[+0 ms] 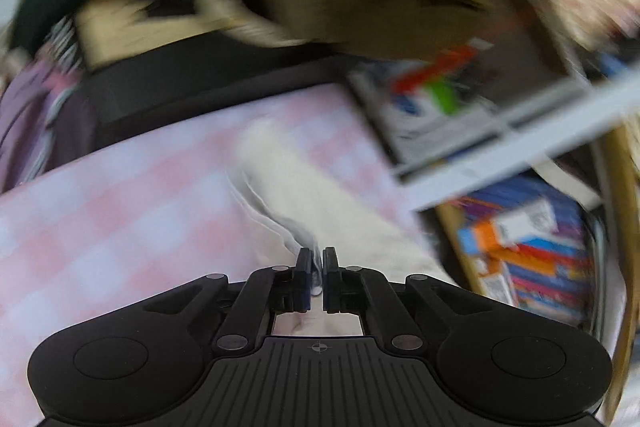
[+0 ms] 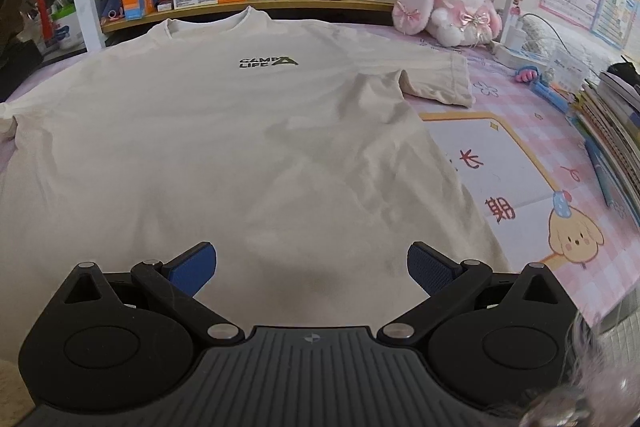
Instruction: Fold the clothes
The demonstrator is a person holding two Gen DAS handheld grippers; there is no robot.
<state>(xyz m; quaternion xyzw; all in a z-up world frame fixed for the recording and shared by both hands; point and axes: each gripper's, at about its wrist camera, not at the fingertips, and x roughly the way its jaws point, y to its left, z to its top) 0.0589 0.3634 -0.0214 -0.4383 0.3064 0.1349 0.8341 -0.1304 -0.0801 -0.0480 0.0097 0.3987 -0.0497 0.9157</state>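
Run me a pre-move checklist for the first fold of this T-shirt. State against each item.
1. Left gripper shut on cloth: ok, pale fabric sits between its pads.
2. Which part it holds: cannot tell, view blurred.
3. Right gripper open over the hem: ok, nothing gripped.
4. Cream short-sleeved T-shirt flat, print up: ok, mild wrinkles.
5. Right sleeve spread: ok.
6. White-and-pink plush rabbit clear of the shirt: ok.

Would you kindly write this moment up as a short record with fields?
garment: cream T-shirt, spread flat, front up
surface: pink checked cover
left gripper: shut on a fold of the T-shirt's fabric; view blurred
right gripper: open above the shirt's lower part, holding nothing
nearby: plush rabbit beside the right sleeve, bookshelf behind the collar
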